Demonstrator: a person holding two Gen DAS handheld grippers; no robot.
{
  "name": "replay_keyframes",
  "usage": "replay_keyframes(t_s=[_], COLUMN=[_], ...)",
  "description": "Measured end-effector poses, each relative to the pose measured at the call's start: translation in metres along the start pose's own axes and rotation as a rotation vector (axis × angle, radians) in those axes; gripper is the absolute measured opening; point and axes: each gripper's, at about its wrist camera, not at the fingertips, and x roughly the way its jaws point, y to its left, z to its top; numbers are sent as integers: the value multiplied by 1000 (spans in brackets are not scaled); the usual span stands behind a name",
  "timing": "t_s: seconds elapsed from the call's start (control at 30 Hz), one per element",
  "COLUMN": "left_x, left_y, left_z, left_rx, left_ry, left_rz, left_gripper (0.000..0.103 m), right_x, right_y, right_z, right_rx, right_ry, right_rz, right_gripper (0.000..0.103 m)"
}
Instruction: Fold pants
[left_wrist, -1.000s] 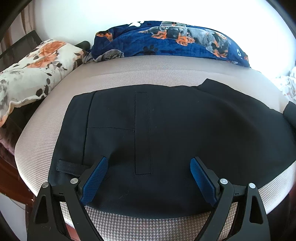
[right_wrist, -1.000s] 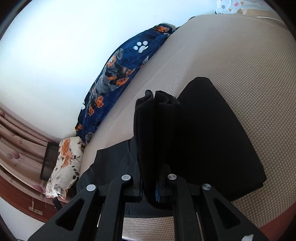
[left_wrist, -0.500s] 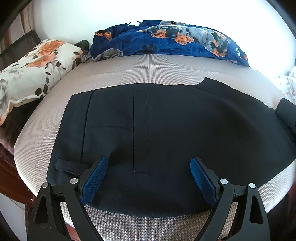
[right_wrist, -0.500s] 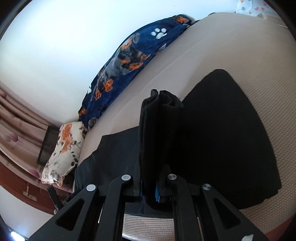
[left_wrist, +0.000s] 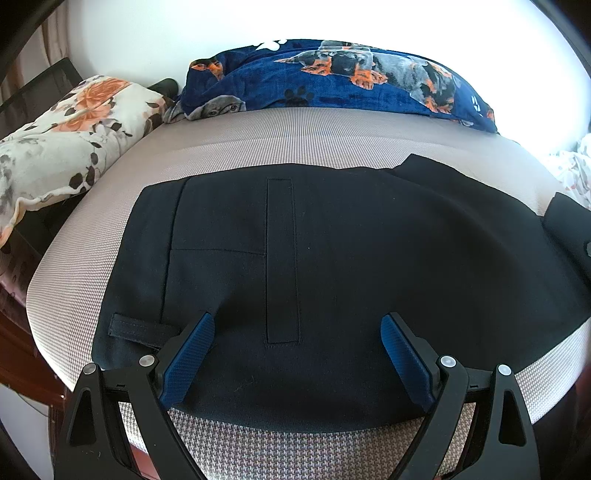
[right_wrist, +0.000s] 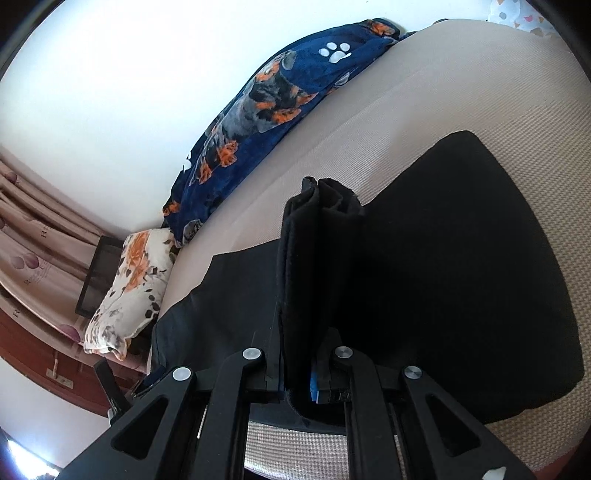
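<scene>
1. The black pants (left_wrist: 351, 266) lie spread flat on a bed (left_wrist: 280, 136) that has a beige woven cover; in the left wrist view they fill most of the near and middle part of the bed.
2. In this view the waist end of the pants is at the left, with a belt loop (left_wrist: 138, 328) lying near the left near corner and a long stitched pocket strip (left_wrist: 282, 258) running from near to far in the middle.
3. The left claw (left_wrist: 297, 349) is wide open and holds nothing. Its blue pads (left_wrist: 186, 360) stand above the near edge of the pants, one on each side of the pocket strip; I cannot tell if they touch the cloth.
4. The right claw (right_wrist: 297, 373) is closed tight on the leg end of the pants (right_wrist: 317, 266). The cloth is gathered in several layers between its fingers and stands up from them as a thick vertical fold.
5. In the right wrist view the rest of the pants spreads to the right of this fold as a wide dark sheet (right_wrist: 461, 277), and the waist part lies flat at the left.
6. At the far side of the bed, along the white wall, lies a blue blanket (left_wrist: 343, 81) with dogs and paw prints.
7. At the far left of the bed there is a flower pillow (left_wrist: 70, 133) in white and orange.
8. Pink curtains (right_wrist: 33, 251) hang at the left in the right wrist view, beside the pillow.
</scene>
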Motion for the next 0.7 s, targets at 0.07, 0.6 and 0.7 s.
replay_keyframes(t_s=[0.07,0.6,0.7], left_x=[0,0,0], left_y=[0,-1,-1], left_z=[0,0,-1], left_rx=[0,-1,0], left_ry=[0,-2,-3], left_rz=[0,2,2], left_gripper=[92,93,93], right_x=[3,23,26], right_y=[2,18,20], right_z=[-2,-8,-11], right_rx=[-8,-84,-96], right_ry=[4,31,40], right_rz=[0,-16,-20], right_gripper=[10,10,11])
